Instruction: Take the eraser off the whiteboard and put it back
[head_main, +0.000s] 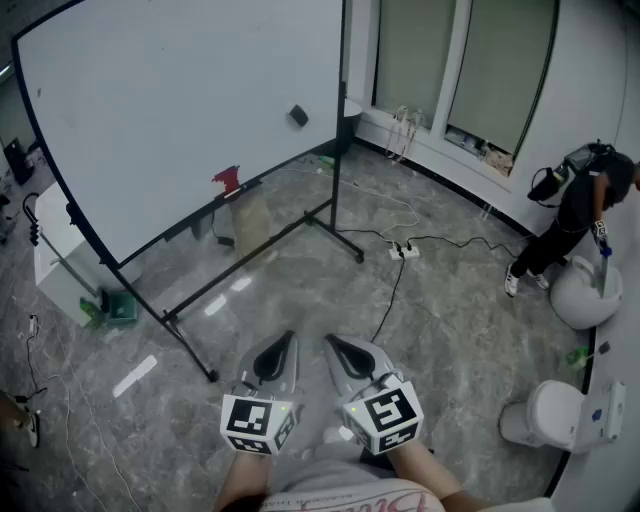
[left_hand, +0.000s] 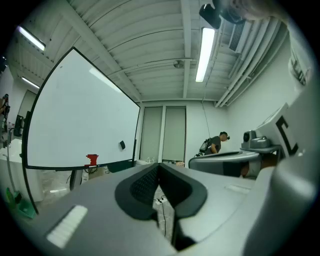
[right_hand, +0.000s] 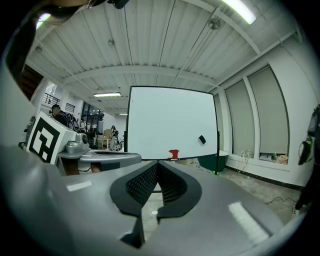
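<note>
Black eraser on whiteboard; well beyond fingertips.

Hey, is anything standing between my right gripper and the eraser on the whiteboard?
Nothing visible does. Bare floor lies between the right gripper and the whiteboard; the eraser sits exposed on its face.

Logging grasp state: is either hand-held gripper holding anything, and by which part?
Nothing held: left hand-held gripper and right hand-held gripper are shut, empty.

Dark eraser, seemingly tilted, stuck on whiteboard.
</note>
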